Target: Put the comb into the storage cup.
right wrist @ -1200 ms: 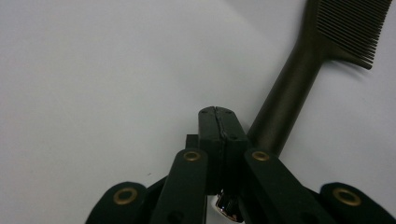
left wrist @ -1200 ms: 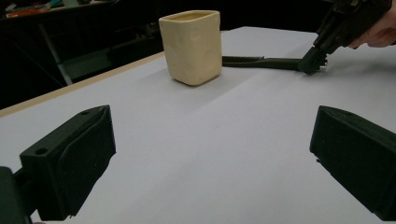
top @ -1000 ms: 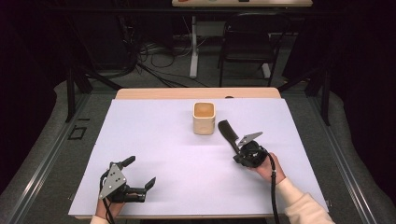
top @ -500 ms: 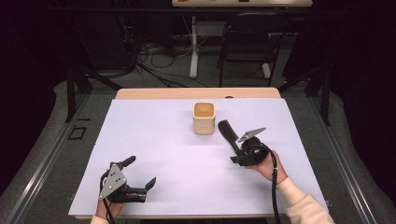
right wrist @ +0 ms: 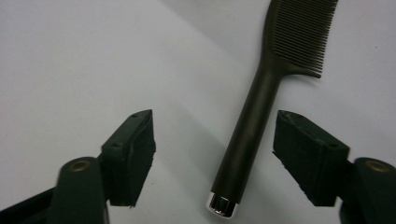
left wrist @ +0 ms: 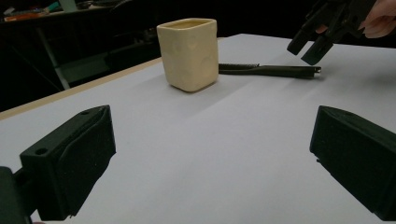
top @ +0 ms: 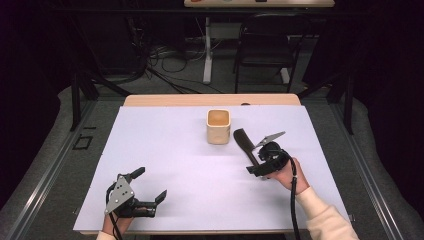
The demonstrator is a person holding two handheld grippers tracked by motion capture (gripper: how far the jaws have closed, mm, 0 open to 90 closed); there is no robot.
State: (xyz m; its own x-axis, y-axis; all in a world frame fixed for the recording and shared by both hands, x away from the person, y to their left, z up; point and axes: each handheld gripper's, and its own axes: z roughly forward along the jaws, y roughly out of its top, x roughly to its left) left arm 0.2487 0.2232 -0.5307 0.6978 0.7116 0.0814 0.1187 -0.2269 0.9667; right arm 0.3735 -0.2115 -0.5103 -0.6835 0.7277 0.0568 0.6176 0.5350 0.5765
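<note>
Dark comb (right wrist: 261,98) flat on the white table cover (top: 165,150), just right of the cream square cup (top: 218,126), near it but apart. Teeth end toward the far edge, handle pointing back at the person, small silver cap at the handle tip.

Right gripper (top: 258,169) hovering over the handle end, jaws spread wide, nothing held. In right gripper view, handle sits between the two jaws but off-centre, closer to the right one, and angled across the gap. No contact yet.

Left gripper (top: 150,192) idle near the front left of the table, well apart from comb and cup (left wrist: 189,53), jaws also spread, empty.

Step in hand, likely: grasp comb by handle, probably for dropping into the cup.

To do it well:
- Shift slightly so handle is centred between jaws.
- Rotate wrist so jaws close square across the handle, not along it.
- Lower until jaw tips nearly meet the cover; handle thin and low, easy to pinch above it and miss.
- Grip mid-handle, not on the silver cap: smooth round shaft could roll or squirt out.
- Close slowly, check for slip before lifting.

Brands, labels, writing: none readable on comb, cup or grippers.
</note>
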